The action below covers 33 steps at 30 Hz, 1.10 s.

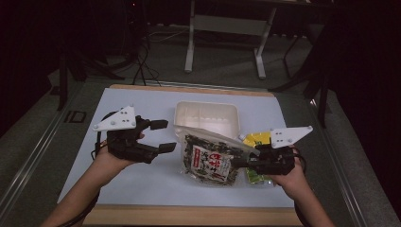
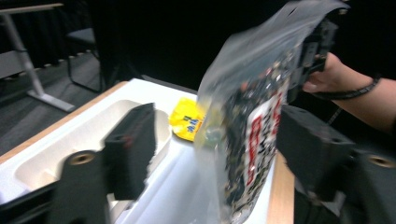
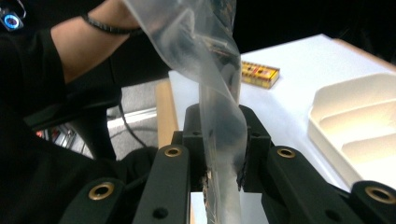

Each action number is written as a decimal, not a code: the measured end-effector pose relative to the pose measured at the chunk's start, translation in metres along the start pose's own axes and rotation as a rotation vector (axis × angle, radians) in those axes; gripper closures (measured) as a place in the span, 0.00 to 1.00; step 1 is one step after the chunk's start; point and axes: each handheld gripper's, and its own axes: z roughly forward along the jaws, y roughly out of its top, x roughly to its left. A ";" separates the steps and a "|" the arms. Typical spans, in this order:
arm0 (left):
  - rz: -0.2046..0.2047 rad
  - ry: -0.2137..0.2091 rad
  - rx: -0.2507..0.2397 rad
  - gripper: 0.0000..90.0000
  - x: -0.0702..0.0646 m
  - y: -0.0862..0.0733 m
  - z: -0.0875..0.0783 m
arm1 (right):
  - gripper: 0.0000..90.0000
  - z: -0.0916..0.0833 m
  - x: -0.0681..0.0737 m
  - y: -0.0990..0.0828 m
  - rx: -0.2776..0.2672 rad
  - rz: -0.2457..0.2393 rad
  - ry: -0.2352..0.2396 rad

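At the near right of the white table top: the clear plastic pouch of dark dried food with a red-and-white label hangs tilted, raised off the surface, just in front of the tray.
Right gripper: jaws pinched tight on one edge of the pouch; in the right gripper view the clear film runs up between the two pads.
Reason for hold: an edge pinch lets the contents sag to the bottom, which probably leaves the top free for opening or tipping.
Left gripper: jaws apart and holding nothing, standing just left of the pouch; in the left gripper view the pouch sits between the jaws with no pad pressing on it.
White moulded tray with compartments: lies flat behind the pouch, likely the place the contents are meant for.
Yellow packets: lie on the table beside the right gripper.
Hard to make out: label text is unreadable; a green item under the right hand is partly covered; the left gripper view is blurred; the room beyond the table is dark.
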 end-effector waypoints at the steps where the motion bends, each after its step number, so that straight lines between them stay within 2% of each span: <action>1: -0.002 0.001 -0.015 0.19 0.001 -0.002 -0.002 | 0.86 -0.005 0.000 0.006 -0.019 -0.002 -0.011; 3: -0.003 0.011 -0.021 0.17 0.001 -0.005 -0.004 | 0.86 -0.007 0.000 0.009 -0.030 -0.001 -0.020; 5: -0.001 0.042 -0.023 0.09 0.000 -0.008 -0.004 | 0.86 -0.012 -0.001 0.015 -0.045 -0.011 -0.042; 6: -0.007 0.052 -0.019 0.02 0.000 -0.010 -0.004 | 0.86 -0.016 -0.002 0.020 -0.063 -0.015 -0.070; 7: -0.013 0.071 -0.012 0.02 0.000 -0.012 -0.004 | 0.86 -0.016 -0.002 0.020 -0.063 -0.015 -0.070; 9: -0.022 0.076 -0.013 0.02 0.001 -0.014 -0.004 | 0.86 -0.018 -0.003 0.023 -0.073 -0.015 -0.081; 10: -0.047 0.090 -0.016 0.02 0.003 -0.021 -0.005 | 0.86 -0.020 -0.004 0.025 -0.081 -0.010 -0.093; 11: -0.051 0.094 -0.023 0.01 0.003 -0.024 -0.005 | 0.86 -0.023 -0.009 0.031 -0.106 -0.003 -0.133; 12: -0.055 0.091 -0.028 0.01 0.004 -0.028 -0.006 | 0.86 -0.023 -0.009 0.031 -0.106 -0.003 -0.133; 14: -0.054 0.125 -0.048 0.01 0.003 -0.037 -0.005 | 0.86 -0.026 -0.012 0.035 -0.118 0.002 -0.160; 15: -0.054 0.125 -0.048 0.01 0.003 -0.037 -0.005 | 0.86 -0.026 -0.012 0.035 -0.118 0.002 -0.160; 16: -0.046 0.155 -0.044 0.01 0.002 -0.048 -0.003 | 0.86 -0.026 -0.014 0.038 -0.125 0.003 -0.169; 17: -0.042 0.161 -0.036 0.01 0.002 -0.051 -0.002 | 0.86 -0.028 -0.018 0.043 -0.136 0.004 -0.210; 19: -0.037 0.193 -0.027 0.01 0.001 -0.059 -0.001 | 0.86 -0.029 -0.022 0.047 -0.143 0.008 -0.245; 21: -0.043 0.195 -0.024 0.01 0.002 -0.065 0.000 | 0.86 -0.030 -0.027 0.049 -0.154 0.016 -0.276; 26: -0.044 0.229 -0.062 0.01 0.003 -0.077 -0.003 | 0.86 -0.032 -0.041 0.052 -0.198 0.052 -0.407; 27: -0.044 0.229 -0.062 0.01 0.003 -0.077 -0.003 | 0.86 -0.032 -0.041 0.052 -0.198 0.052 -0.407; 28: -0.028 0.247 -0.054 0.01 0.003 -0.081 -0.002 | 0.86 -0.031 -0.048 0.051 -0.215 0.072 -0.485; 29: -0.023 0.250 -0.051 0.01 0.003 -0.082 -0.002 | 0.86 -0.031 -0.048 0.051 -0.215 0.072 -0.485; 32: -0.036 0.254 -0.041 0.01 0.003 -0.089 0.000 | 0.86 -0.029 -0.055 0.050 -0.235 0.097 -0.532; 33: -0.038 0.257 -0.031 0.01 0.002 -0.092 0.001 | 0.86 -0.027 -0.060 0.049 -0.241 0.116 -0.563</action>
